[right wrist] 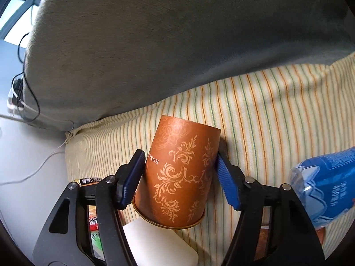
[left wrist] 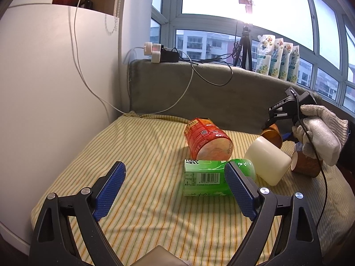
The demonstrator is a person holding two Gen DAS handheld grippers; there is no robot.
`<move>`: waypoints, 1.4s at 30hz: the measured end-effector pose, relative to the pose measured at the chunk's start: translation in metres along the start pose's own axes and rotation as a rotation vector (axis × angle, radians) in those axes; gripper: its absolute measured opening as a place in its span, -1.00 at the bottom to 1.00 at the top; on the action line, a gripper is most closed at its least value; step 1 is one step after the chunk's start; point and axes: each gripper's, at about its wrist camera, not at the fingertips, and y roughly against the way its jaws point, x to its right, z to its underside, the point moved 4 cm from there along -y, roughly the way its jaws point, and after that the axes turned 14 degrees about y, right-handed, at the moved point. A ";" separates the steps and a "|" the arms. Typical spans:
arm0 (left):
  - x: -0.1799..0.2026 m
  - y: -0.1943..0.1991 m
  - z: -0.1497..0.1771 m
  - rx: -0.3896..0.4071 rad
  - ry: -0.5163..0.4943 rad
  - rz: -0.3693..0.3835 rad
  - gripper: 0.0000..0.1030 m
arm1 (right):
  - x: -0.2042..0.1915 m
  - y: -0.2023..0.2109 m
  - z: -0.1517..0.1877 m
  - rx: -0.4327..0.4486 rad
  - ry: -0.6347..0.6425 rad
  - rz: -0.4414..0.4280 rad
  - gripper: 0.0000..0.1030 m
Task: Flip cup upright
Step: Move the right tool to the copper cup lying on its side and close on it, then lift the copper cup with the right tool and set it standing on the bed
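An orange paper cup (right wrist: 179,170) with a pale scroll pattern lies on the striped cushion (right wrist: 266,110), its mouth toward the camera. My right gripper (right wrist: 178,161) is shut on the cup, a blue pad against each side. In the left wrist view the right gripper (left wrist: 269,125) is at the far right, held by a gloved hand, with the cup's mouth (left wrist: 272,135) showing under it. My left gripper (left wrist: 174,168) is open and empty above the striped cushion (left wrist: 137,150), in front of a green bottle (left wrist: 210,177).
A red-labelled bottle (left wrist: 206,139), a white cylinder (left wrist: 267,160) and a second orange cup (left wrist: 305,161) lie on the cushion. A blue bottle (right wrist: 326,184) lies right of the held cup. A grey backrest (right wrist: 177,44) rises behind. Cables and a power strip (left wrist: 159,52) sit on its top.
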 end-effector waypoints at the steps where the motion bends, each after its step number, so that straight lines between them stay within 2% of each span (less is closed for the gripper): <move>1: 0.000 0.000 0.000 0.000 0.000 0.000 0.76 | -0.002 0.002 0.000 0.004 0.017 0.000 0.29; 8: 0.004 0.002 0.001 0.001 -0.010 0.001 0.76 | -0.012 0.021 0.001 0.047 0.086 -0.008 0.29; 17: 0.001 0.008 -0.004 0.018 0.000 -0.005 0.76 | -0.069 0.080 0.022 0.090 0.449 0.070 0.29; 23: 0.007 0.016 -0.003 0.023 -0.009 0.013 0.76 | -0.098 0.113 0.062 0.051 0.671 0.095 0.29; 31: 0.012 0.021 -0.002 0.001 -0.018 0.033 0.76 | -0.136 0.115 0.153 -0.067 1.031 0.189 0.29; 36: 0.013 0.025 -0.001 -0.003 -0.027 0.035 0.76 | -0.144 0.104 0.197 -0.139 1.171 0.208 0.29; 42: 0.009 0.030 0.000 -0.001 -0.030 0.028 0.76 | -0.148 0.092 0.223 -0.194 1.289 0.226 0.29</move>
